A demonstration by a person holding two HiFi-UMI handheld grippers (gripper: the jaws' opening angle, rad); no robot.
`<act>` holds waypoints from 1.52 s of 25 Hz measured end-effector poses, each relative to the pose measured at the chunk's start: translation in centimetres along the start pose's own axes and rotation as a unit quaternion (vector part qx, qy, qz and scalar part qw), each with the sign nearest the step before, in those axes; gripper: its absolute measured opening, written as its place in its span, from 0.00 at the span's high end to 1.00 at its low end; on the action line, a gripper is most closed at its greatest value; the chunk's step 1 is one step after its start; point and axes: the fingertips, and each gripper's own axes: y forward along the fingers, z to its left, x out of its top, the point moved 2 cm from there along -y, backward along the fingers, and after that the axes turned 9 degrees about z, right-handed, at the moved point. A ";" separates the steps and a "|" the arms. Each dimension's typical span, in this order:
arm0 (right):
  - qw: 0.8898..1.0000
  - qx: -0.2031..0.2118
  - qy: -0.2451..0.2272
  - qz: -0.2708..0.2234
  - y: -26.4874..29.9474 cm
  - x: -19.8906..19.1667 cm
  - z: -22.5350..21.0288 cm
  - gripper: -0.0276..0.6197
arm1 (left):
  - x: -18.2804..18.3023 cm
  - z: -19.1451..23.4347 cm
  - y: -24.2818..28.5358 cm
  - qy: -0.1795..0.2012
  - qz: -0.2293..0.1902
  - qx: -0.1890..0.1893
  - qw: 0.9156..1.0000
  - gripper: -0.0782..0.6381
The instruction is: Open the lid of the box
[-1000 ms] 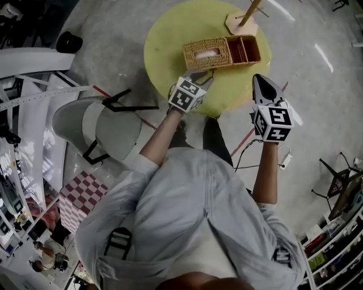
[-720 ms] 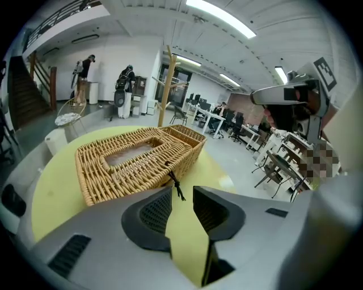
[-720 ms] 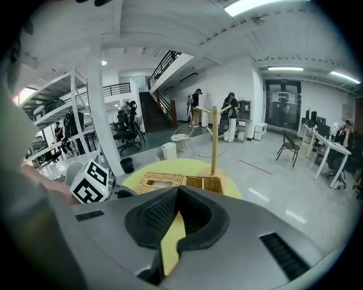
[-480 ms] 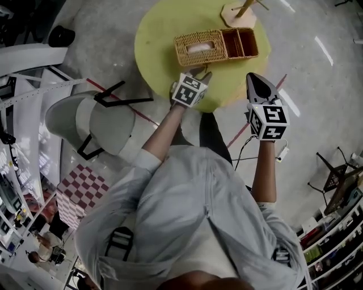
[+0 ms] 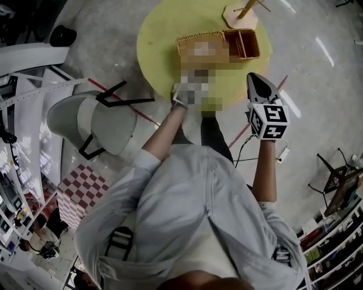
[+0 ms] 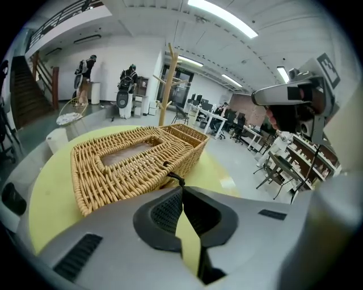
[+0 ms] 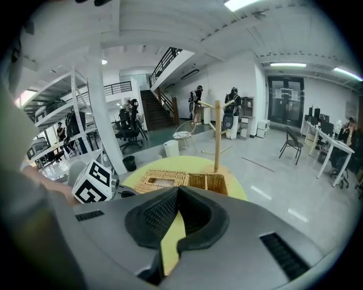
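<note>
A wicker box (image 6: 142,164) lies on the round yellow table (image 6: 51,221). Its lid (image 6: 91,175), with a rectangular cut-out, lies flat and shut; beside it is an open compartment (image 5: 243,44). A dark cord loop (image 6: 172,173) hangs from the lid's front edge. My left gripper (image 6: 181,188) is shut, its tips right at that loop; I cannot tell whether the cord is pinched. In the head view a mosaic patch hides this gripper and most of the lid. My right gripper (image 5: 253,78) is shut and empty, held off the table's right edge, apart from the box (image 7: 181,180).
A wooden stand (image 5: 241,12) rises behind the box at the table's far edge. A grey chair (image 5: 96,122) stands to the left of the person. A cable and plug (image 5: 282,156) lie on the floor at the right.
The left gripper has moved a little forward to the box's front edge. The lid lies as before. The right gripper has hardly moved.
</note>
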 end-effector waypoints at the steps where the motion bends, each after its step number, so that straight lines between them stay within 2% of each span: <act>1: 1.000 0.000 0.000 -0.001 0.0 0.2 0.1 0.92 | 0.1 -0.1 -0.1 0.004 0.000 0.000 1.000 0.85; 14: 0.999 -0.006 -0.007 -0.031 -1.0 3.2 -0.4 0.92 | 3.9 -0.4 -4.1 0.032 -0.022 0.011 0.999 0.85; 17: 0.999 0.003 -0.014 -0.040 -1.1 4.2 -1.0 0.92 | 6.0 -0.4 -5.4 0.030 -0.047 0.027 0.998 0.85; 26: 0.997 0.036 -0.045 -0.059 -1.8 6.5 -2.4 0.92 | 9.5 0.6 -8.4 0.013 -0.070 0.090 0.993 0.85; 29: 0.996 0.042 -0.050 -0.061 -1.7 6.7 -2.7 0.92 | 10.7 1.5 -8.9 0.026 -0.079 0.109 0.991 0.85; 34: 0.996 0.036 -0.043 -0.064 -1.2 7.1 -3.2 0.92 | 13.0 3.4 -9.9 0.043 -0.099 0.127 0.986 0.85; 38: 0.997 0.014 -0.034 -0.064 -0.4 7.7 -2.8 0.92 | 14.7 5.4 -10.6 0.058 -0.103 0.123 0.985 0.85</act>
